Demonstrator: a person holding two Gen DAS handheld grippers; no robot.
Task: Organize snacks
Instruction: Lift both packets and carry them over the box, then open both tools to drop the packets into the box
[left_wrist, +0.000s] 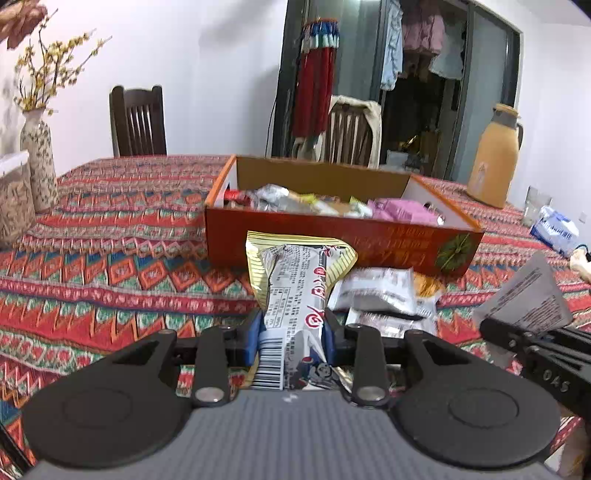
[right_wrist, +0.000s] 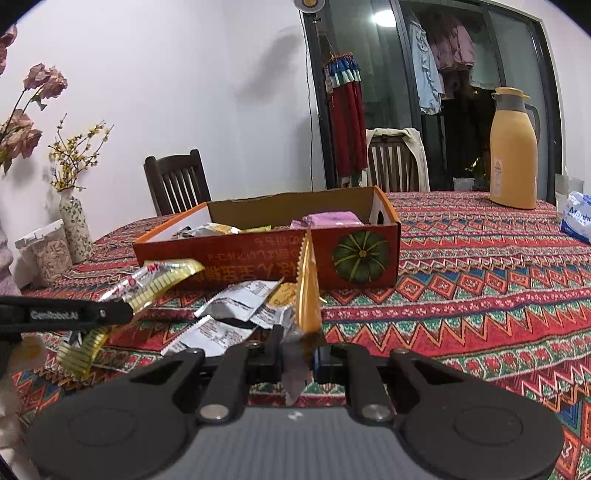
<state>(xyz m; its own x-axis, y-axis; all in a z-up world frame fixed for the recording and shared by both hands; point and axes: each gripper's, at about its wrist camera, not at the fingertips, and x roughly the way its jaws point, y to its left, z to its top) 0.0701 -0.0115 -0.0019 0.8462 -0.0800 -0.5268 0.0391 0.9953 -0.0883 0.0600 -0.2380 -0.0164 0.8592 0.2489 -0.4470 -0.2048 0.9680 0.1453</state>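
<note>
An orange cardboard box (left_wrist: 332, 229) with several snack packets inside stands mid-table; it also shows in the right wrist view (right_wrist: 266, 254). My left gripper (left_wrist: 293, 332) is shut on a silver and yellow striped snack packet (left_wrist: 299, 280), held above the cloth in front of the box; that packet shows in the right wrist view (right_wrist: 155, 284). My right gripper (right_wrist: 299, 350) is shut on an orange-gold packet (right_wrist: 308, 295) seen edge-on, held upright just in front of the box. Loose white and silver packets (right_wrist: 236, 306) lie on the cloth before the box.
The table has a red patterned cloth (right_wrist: 461, 295). A yellow thermos jug (right_wrist: 513, 147) and a tissue pack (right_wrist: 576, 218) stand at the right. A flower vase (right_wrist: 75, 225) and a clear container (right_wrist: 46, 251) stand at the left. Chairs (right_wrist: 177, 181) stand behind the table.
</note>
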